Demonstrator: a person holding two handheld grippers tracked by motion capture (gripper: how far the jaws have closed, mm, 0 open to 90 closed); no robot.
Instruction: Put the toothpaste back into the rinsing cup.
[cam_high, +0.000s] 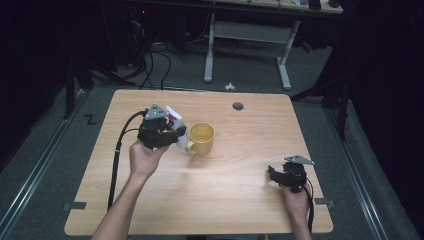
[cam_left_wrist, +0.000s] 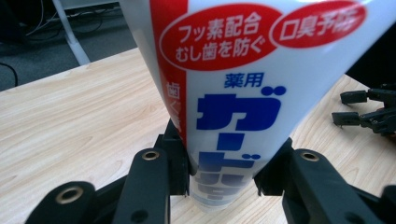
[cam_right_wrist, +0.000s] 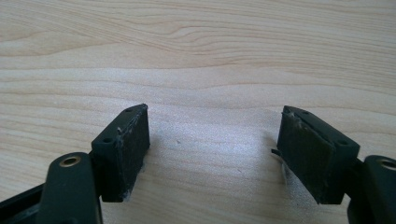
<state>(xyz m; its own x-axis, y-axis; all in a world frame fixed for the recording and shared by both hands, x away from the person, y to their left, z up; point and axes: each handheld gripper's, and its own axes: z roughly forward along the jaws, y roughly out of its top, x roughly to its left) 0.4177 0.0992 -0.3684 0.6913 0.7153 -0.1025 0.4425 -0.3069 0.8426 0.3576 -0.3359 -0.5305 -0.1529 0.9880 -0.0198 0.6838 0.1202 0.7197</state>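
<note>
Toothpaste tube (cam_left_wrist: 233, 88): gripped by left gripper (cam_left_wrist: 224, 163) beside yellow mug (cam_high: 201, 138), probably for placing inside.
Right gripper (cam_right_wrist: 215, 140): jaws apart, nothing held, parked on table (cam_high: 235, 200).

Light wood-grain rectangular table (cam_high: 240, 200) with a round grey cable grommet (cam_high: 238, 106) near far edge. Grey carpeted floor (cam_high: 40, 145) beyond; white-legged metal desk frame (cam_high: 247, 37); black cables (cam_high: 150, 65).

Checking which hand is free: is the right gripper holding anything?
No: the right gripper has its jaws spread wide, with bare wooden table between them.
</note>
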